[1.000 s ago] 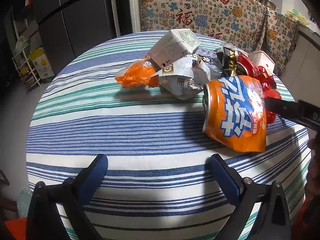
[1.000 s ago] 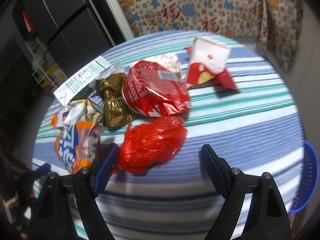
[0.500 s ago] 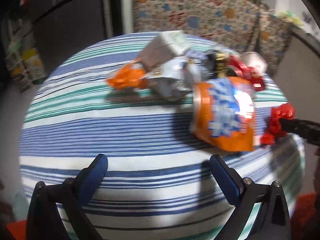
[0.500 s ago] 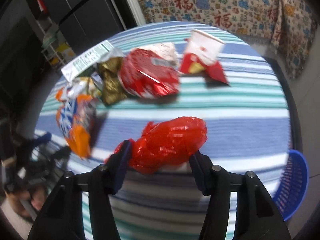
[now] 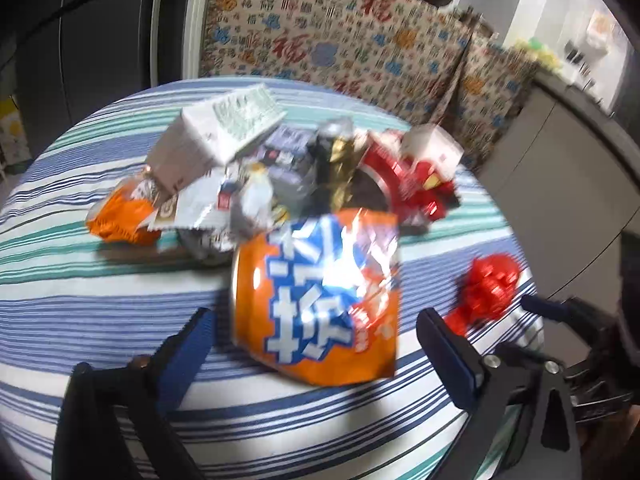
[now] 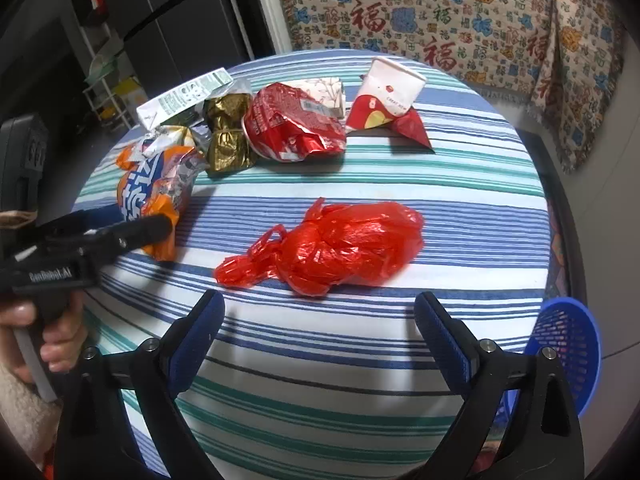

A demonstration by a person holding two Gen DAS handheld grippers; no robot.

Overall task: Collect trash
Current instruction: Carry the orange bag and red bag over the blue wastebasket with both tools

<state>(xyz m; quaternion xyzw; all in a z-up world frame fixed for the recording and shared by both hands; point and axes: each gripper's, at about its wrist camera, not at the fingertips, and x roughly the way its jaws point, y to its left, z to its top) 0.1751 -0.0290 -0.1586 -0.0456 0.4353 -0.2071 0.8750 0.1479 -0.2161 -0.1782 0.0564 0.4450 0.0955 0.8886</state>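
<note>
Fingers opening (nothing gripped) near red bag.

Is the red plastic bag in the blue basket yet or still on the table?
On the table: the red bag lies on the striped cloth, the basket beyond its edge.

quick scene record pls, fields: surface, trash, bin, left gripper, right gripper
surface: round table with striped cloth
trash: red plastic bag lying apart from the pile; orange snack bag; red foil bowl; gold wrapper; paper cup; carton
bin: blue basket beside the table edge
left gripper: jaws closing, orange snack bag between them, not pressed
right gripper: jaws opening, empty, red plastic bag just ahead
</note>
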